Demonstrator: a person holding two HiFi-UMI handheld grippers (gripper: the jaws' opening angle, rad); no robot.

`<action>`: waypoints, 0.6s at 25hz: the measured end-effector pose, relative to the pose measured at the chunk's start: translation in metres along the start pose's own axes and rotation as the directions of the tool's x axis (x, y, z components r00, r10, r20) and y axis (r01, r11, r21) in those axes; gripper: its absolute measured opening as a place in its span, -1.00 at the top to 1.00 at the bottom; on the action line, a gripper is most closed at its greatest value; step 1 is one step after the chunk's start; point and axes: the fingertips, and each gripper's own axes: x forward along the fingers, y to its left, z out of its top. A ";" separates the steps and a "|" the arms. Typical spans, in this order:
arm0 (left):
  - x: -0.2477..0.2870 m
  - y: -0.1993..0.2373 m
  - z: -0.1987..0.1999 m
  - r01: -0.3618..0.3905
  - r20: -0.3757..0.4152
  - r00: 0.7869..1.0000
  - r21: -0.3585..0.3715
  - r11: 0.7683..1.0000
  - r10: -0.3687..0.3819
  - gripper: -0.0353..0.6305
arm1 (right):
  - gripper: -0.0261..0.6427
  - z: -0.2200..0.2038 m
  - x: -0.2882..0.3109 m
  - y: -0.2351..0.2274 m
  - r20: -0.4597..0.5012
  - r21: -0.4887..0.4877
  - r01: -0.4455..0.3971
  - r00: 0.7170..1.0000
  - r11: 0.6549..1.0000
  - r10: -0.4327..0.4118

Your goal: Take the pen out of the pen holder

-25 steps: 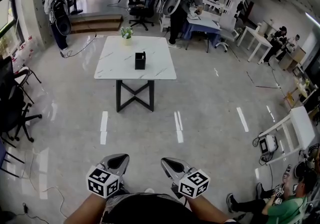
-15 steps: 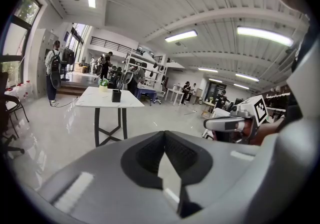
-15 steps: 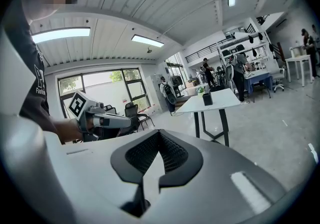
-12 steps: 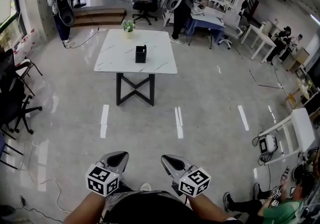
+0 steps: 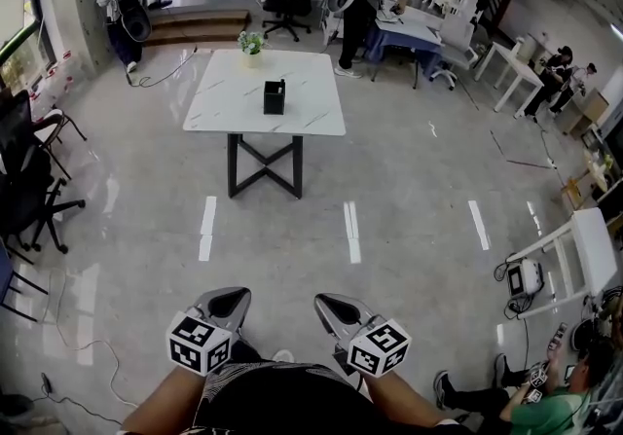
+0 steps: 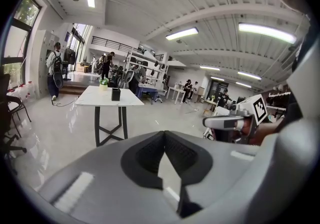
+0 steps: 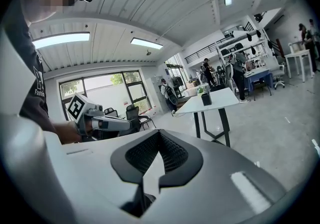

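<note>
A black pen holder stands near the middle of a white marble-top table several steps ahead of me. Whatever it holds is too small to make out. The holder also shows far off in the left gripper view and in the right gripper view. My left gripper and right gripper hang close to my body at the bottom of the head view, far from the table. Each has its jaws closed together with nothing between them, as seen up close on the left gripper and the right gripper.
A small potted plant sits at the table's far edge. Black office chairs stand at the left. A person with a backpack is at the back left. Another person sits on the floor at lower right, beside a white rack. Cables trail over the floor.
The table and the white floor marks have slid slightly upward in the head view and the table looks a little wider. Both grippers keep the same low place, still closed.
</note>
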 end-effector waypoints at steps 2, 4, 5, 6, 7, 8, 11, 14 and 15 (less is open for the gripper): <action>0.003 0.001 0.004 0.000 0.001 1.000 0.002 1.000 0.000 0.72 | 0.94 0.005 0.001 -0.004 0.007 -0.001 0.001 1.000 1.000 -0.001; 0.007 0.003 0.008 0.001 0.003 1.000 0.006 1.000 -0.001 0.72 | 0.94 0.009 0.003 -0.009 0.015 0.001 0.004 1.000 1.000 -0.004; 0.010 0.004 0.010 0.002 0.003 1.000 0.010 1.000 -0.002 0.72 | 0.94 0.010 0.005 -0.012 0.019 0.004 0.006 1.000 1.000 -0.006; 0.012 0.005 0.012 0.002 0.001 1.000 0.014 1.000 -0.002 0.72 | 0.94 0.010 0.006 -0.014 0.022 0.008 0.008 1.000 1.000 -0.008; 0.015 0.007 0.012 0.003 -0.001 1.000 0.017 1.000 -0.003 0.72 | 0.94 0.010 0.009 -0.017 0.023 0.013 0.009 1.000 1.000 -0.009; 0.017 0.009 0.013 0.004 -0.005 1.000 0.018 1.000 -0.004 0.72 | 0.94 0.010 0.012 -0.019 0.022 0.018 0.009 1.000 1.000 -0.009; 0.025 0.018 0.014 0.010 -0.017 1.000 0.017 1.000 -0.009 0.72 | 0.94 0.008 0.024 -0.025 0.011 0.025 0.006 1.000 1.000 -0.007; 0.038 0.032 0.017 0.014 -0.026 1.000 0.017 1.000 -0.014 0.72 | 0.94 0.012 0.039 -0.035 0.007 0.025 0.006 1.000 1.000 -0.007; 0.044 0.037 0.019 0.016 -0.027 1.000 0.015 1.000 -0.016 0.72 | 0.94 0.014 0.044 -0.039 0.007 0.024 0.009 1.000 1.000 -0.009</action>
